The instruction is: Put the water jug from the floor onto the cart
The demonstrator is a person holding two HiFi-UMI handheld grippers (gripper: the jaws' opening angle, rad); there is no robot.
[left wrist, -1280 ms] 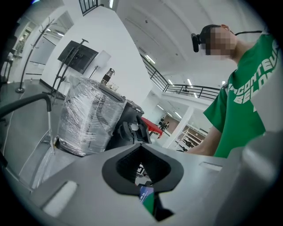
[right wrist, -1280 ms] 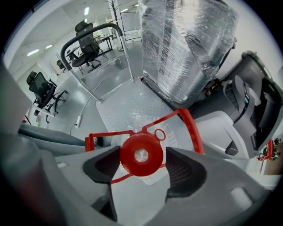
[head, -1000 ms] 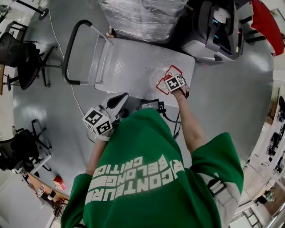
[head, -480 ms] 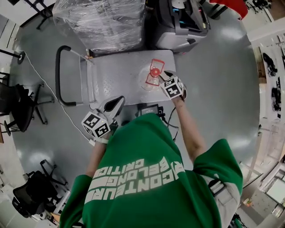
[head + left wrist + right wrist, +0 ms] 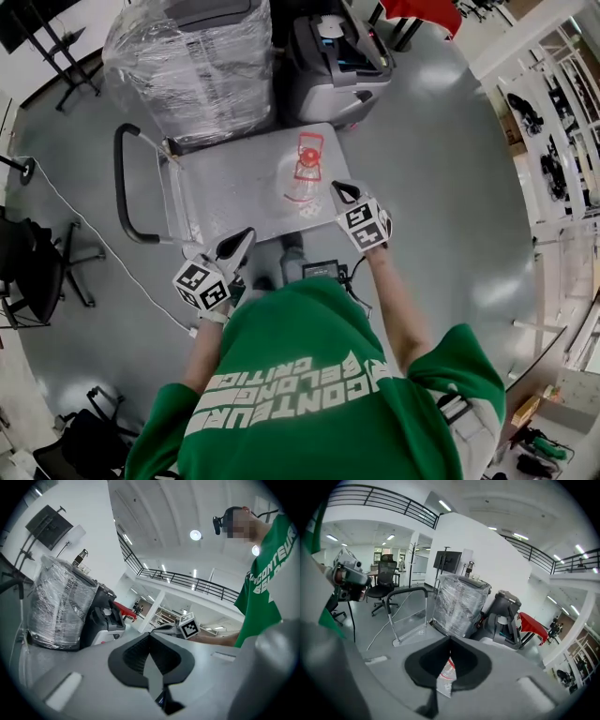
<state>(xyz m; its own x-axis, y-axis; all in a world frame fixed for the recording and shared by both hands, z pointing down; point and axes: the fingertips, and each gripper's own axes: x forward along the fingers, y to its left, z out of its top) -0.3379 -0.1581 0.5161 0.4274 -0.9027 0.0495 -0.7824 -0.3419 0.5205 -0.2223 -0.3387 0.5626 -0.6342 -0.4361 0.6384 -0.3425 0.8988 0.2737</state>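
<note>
The clear water jug [image 5: 302, 178] with its red cap and handle stands on the grey cart's deck [image 5: 234, 187], toward its right side. My right gripper [image 5: 339, 191] hovers just right of and nearer than the jug, apart from it. Its jaws have just been closing and are now shut with nothing between them. In the right gripper view, a sliver of the jug [image 5: 447, 668] shows below the closed tips [image 5: 450, 641]. My left gripper [image 5: 240, 246] is shut and empty at the cart's near edge. In its own view [image 5: 150, 637] it points level past the right gripper's marker cube [image 5: 190, 626].
The cart's black handle [image 5: 120, 192] is on the left. Behind the cart are a shrink-wrapped machine [image 5: 192, 66] and a grey machine [image 5: 337, 56]. A black box [image 5: 323, 272] lies by my feet. Office chairs [image 5: 42, 267] and a white cable [image 5: 66, 192] are at the left.
My right gripper let go of the jug's red handle, closed its jaws and drew up and back. The jug now stands alone on the cart. The left gripper shifted only slightly.
</note>
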